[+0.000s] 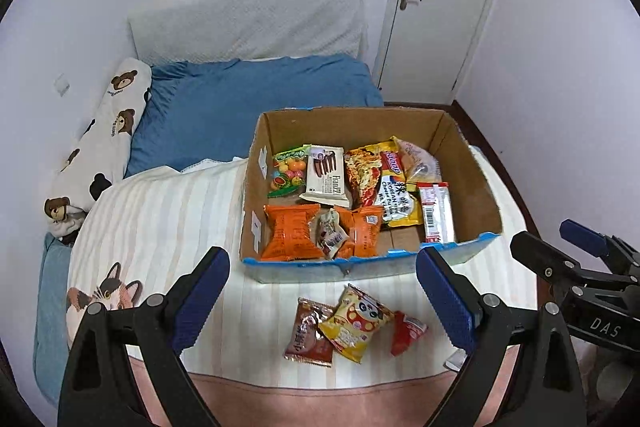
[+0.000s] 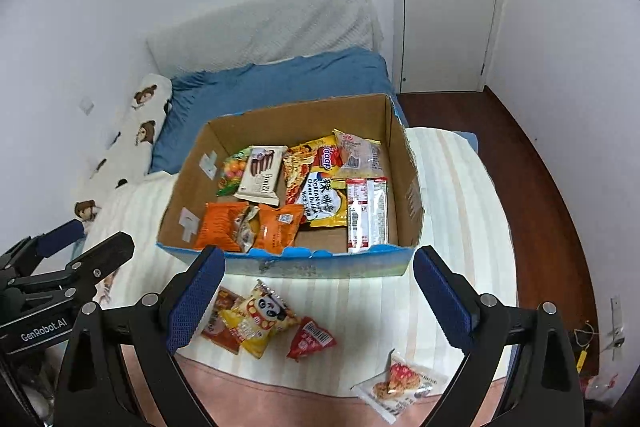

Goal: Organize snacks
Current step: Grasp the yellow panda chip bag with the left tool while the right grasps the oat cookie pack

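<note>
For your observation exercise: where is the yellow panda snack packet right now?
The yellow panda packet lies on the striped bedcover, outside the cardboard box, between a brown packet and a red one.

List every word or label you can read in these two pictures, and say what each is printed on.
"franzzi": white biscuit packet in the box.
"KOREAN", "Cheese": yellow noodle packet.
"DAS": right tongs.
"GenRobot.AI": left tongs.
The other packets' print is too small or blurred to read.
</note>
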`<state>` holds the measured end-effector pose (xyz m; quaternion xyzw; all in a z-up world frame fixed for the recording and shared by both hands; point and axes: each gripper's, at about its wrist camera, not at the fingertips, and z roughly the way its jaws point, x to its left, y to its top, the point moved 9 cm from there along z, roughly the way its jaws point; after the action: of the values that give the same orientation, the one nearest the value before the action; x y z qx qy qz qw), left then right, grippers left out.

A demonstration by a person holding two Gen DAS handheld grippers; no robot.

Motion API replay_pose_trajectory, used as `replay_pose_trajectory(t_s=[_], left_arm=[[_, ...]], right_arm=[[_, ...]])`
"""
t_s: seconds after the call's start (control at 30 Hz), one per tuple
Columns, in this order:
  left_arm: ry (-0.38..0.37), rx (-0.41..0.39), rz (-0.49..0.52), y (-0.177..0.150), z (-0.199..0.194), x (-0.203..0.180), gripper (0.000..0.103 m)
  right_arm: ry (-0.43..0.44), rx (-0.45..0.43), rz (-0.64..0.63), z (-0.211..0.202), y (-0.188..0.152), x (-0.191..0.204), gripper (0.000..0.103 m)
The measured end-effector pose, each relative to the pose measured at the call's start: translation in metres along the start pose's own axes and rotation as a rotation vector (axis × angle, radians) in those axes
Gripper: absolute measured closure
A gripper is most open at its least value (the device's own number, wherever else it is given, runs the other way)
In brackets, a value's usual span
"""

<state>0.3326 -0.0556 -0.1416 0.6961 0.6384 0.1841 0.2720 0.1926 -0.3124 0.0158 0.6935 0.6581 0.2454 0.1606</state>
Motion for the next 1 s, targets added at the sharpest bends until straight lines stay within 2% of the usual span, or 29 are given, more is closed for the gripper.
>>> replay_pose_trajectory(t_s=[0.13,0.23,0.33,0.5,0.73,0.83,1.0], left_arm=[[-0.004,-0.013,-0.009,-0.010,-0.011,0.000,0.007],[-0.005,-0.003,-0.015,-0.025,-0.014,0.001,0.007],[0.004,0.035,-0.017,-0.048,-0.006,0.001,0.007],[0.025,0.130,-0.002,-0.085,0.023,0.000,0.007],[0.092,0.219,0.130,-0.109,0.074,-0.010,0.007],[0.100,0.271,0.205,-0.112,0.100,-0.020,0.007],[0.072,0.397,0.320,-0.120,0.146,-0.042,0.007]], right_arm=[[0.020,-0.004,0.032,-0.012,-0.011,-0.003,0.006],[0.038,0.028,0.082,-0.013,-0.028,-0.012,0.006],[0.042,0.088,0.145,-0.002,-0.054,-0.029,0.006],[0.039,0.214,0.336,0.030,-0.111,-0.073,0.006],[-0.013,0.377,0.543,0.089,-0.193,-0.126,0.006],[-0.005,0.406,0.588,0.107,-0.210,-0.132,0.006],[-0.001,0.427,0.605,0.126,-0.225,-0.132,0.006]])
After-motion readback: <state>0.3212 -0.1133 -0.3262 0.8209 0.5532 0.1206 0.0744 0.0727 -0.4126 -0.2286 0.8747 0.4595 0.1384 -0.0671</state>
